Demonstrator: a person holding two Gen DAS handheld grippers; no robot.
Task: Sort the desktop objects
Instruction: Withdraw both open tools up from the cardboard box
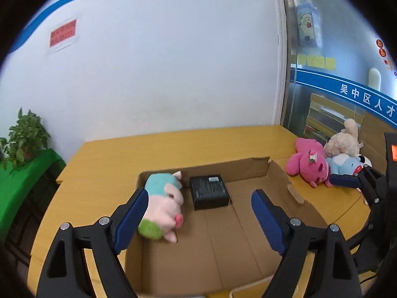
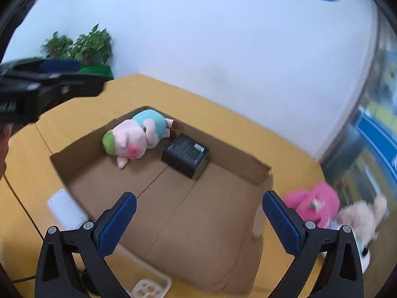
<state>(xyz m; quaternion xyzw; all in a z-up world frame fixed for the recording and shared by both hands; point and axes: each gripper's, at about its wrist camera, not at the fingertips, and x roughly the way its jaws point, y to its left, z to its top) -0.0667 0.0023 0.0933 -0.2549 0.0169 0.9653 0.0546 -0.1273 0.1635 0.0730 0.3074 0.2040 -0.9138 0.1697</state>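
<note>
An open cardboard box [image 1: 280, 178] [image 2: 74, 171] lies on the yellow table. Inside it lie a pink pig plush in a teal shirt [image 1: 165, 207] [image 2: 135, 136] and a black box [image 1: 209, 192] [image 2: 186, 154]. My left gripper [image 1: 198, 216] is open above the box, its left finger close beside the pig plush. My right gripper [image 2: 198, 221] is open and empty above the box's near part; it also shows at the right edge of the left wrist view [image 1: 347, 181]. A pink plush [image 1: 307, 162] [image 2: 315, 201] and a cream plush [image 1: 343, 141] [image 2: 359, 216] lie right of the box.
A blue and white plush [image 1: 347, 165] lies under the cream one. A white flat object [image 2: 65, 209] and a clear plastic tray [image 2: 148, 285] lie by the box's near side. Potted plants [image 1: 24, 136] [image 2: 82, 43] stand on a green-covered stand at the left.
</note>
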